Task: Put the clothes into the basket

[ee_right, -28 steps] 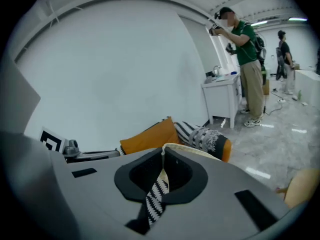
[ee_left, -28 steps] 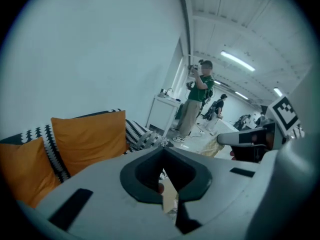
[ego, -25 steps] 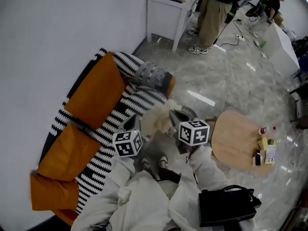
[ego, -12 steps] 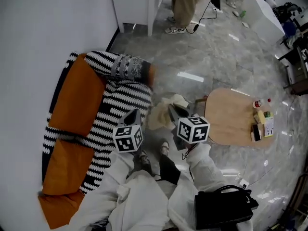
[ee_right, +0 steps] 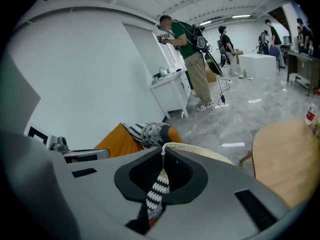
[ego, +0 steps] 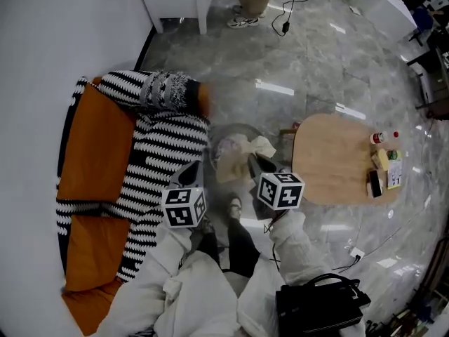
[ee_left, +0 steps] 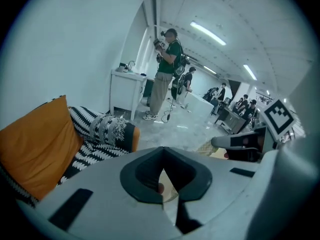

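Cream garment (ego: 235,161) stretched sideways between left gripper (ego: 198,166), right gripper (ego: 252,161).

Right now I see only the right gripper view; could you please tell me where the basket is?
Observer: In the head view, the round grey basket stands on the floor, and the cream garment appears to hang right over it.
Operator: What flanks it?
Observer: The striped sofa is on its left in that view, and the round wooden table is on its right.
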